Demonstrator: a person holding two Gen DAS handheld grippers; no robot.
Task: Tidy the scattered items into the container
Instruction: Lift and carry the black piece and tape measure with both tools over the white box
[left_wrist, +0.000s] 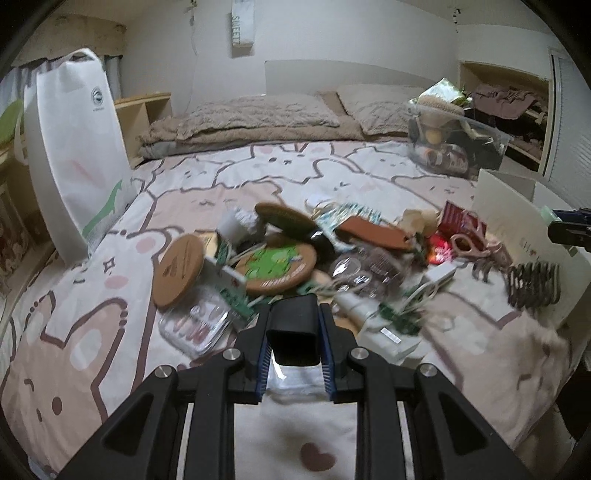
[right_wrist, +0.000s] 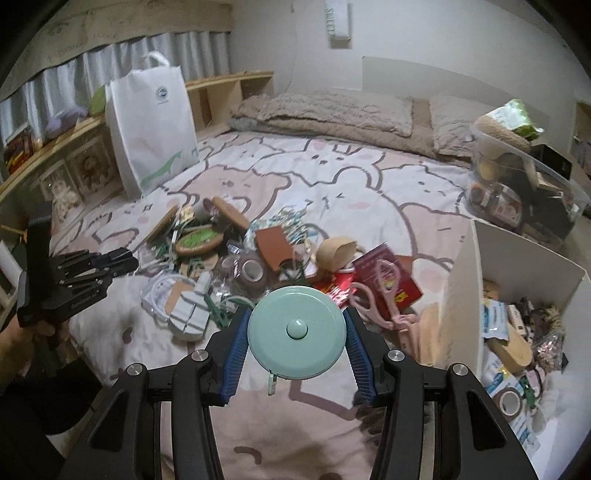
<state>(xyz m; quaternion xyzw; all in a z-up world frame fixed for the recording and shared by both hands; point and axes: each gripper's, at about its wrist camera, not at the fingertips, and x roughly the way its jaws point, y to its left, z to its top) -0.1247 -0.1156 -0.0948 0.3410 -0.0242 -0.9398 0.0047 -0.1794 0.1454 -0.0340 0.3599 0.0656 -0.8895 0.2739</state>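
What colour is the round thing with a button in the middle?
Mint green: the round tape measure, held between the right gripper's blue fingers. The right wrist view shows it best.

**A bedroom in soft, dim light**

A bed (right_wrist: 332, 177) fills the room, spread with a pink and white cover printed with cartoon bears. Two beige pillows (left_wrist: 266, 110) lie at its head against a plain white wall (left_wrist: 332, 33), where a small sign (left_wrist: 242, 27) hangs. Low wooden shelving (right_wrist: 221, 92) runs along one side under grey-striped curtains (right_wrist: 110, 62). An open closet (left_wrist: 509, 107) with clothes sits in the far corner.
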